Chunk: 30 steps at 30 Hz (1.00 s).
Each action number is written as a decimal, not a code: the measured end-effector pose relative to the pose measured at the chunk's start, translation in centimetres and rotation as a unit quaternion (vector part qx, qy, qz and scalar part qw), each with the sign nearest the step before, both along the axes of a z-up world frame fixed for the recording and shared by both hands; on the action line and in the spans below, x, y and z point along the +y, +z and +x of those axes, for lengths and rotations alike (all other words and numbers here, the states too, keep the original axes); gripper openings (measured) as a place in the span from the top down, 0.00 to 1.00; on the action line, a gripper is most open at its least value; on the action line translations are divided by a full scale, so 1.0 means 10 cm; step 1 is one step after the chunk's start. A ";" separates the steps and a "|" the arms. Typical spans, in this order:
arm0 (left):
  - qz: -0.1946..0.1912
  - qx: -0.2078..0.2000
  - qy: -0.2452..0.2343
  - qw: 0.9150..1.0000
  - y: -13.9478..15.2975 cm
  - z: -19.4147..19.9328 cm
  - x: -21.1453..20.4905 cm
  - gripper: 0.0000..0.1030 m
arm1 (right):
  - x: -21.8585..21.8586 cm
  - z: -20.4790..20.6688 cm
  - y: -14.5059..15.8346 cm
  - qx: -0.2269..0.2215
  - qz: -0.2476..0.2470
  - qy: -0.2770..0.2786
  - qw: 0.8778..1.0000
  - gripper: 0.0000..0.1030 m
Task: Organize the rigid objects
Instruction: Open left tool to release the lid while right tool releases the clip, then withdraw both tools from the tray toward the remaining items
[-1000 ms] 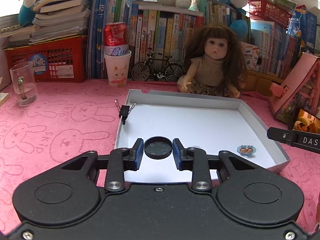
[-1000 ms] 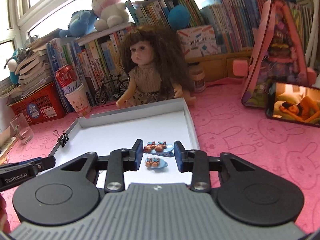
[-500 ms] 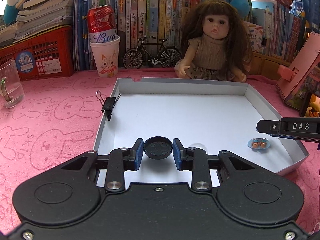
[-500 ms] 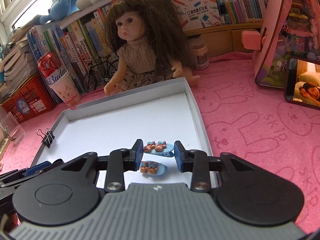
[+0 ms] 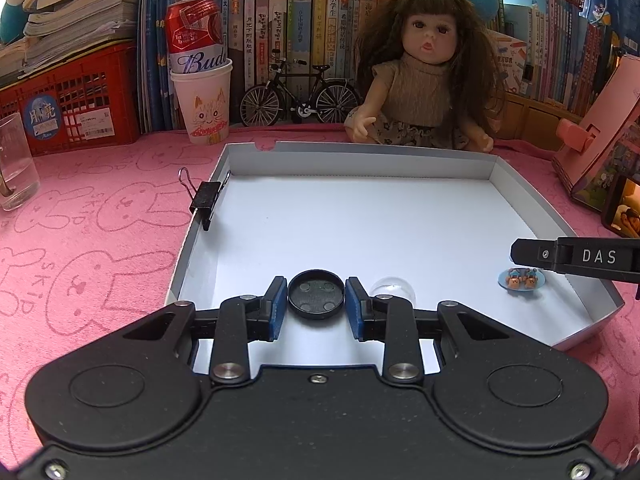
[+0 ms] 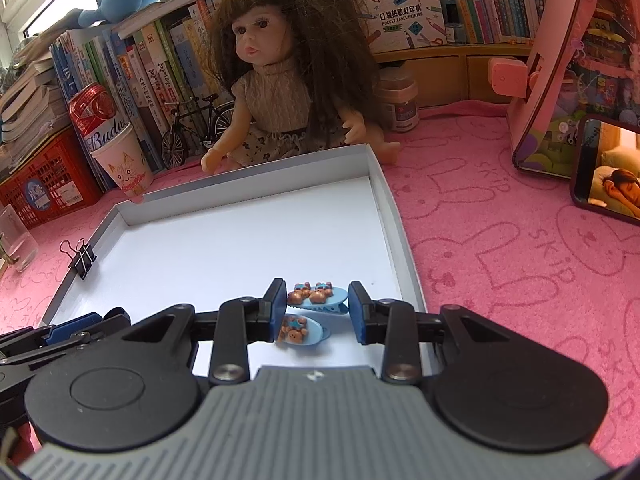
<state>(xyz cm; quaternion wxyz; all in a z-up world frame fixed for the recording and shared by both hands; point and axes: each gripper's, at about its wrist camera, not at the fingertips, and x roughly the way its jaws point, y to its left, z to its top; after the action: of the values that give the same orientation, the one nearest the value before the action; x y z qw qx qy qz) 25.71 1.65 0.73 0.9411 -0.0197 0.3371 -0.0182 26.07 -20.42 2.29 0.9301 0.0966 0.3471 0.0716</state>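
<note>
Furthest left, the black binder clip [image 5: 206, 202] is clamped on the left wall of the white tray [image 5: 360, 156], and it sits closer in the left wrist view than a second ago, with the tray filling more of the picture. The left gripper [image 5: 316, 302] keeps its blue pads pressed against both sides of the black round lid [image 5: 316, 299], low over the tray's near-left floor, its hold unchanged from the earlier frames; a clear dome [image 5: 392, 290] lies just right of it. Further right, the right gripper [image 6: 318, 306] still pinches the blue bear hair clip [image 6: 318, 296] between its narrowly parted pads, and a second bear clip [image 6: 300, 330] lies on the tray floor just beneath (in the left wrist view one clip [image 5: 522, 279] shows under a black finger). The doll [image 6: 280, 80] behind the tray looms larger than before.
</note>
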 end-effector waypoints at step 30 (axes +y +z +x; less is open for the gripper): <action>-0.015 -0.081 -0.045 0.996 0.40 -0.93 0.07 0.16 | -0.08 -0.89 0.28 -0.105 -0.031 0.047 0.993 0.13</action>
<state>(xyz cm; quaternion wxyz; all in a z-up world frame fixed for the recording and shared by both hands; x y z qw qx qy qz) 16.41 2.40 4.74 0.9632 -0.0171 0.2596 -0.0669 17.15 -21.19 5.09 0.9595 0.0432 0.2542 0.1139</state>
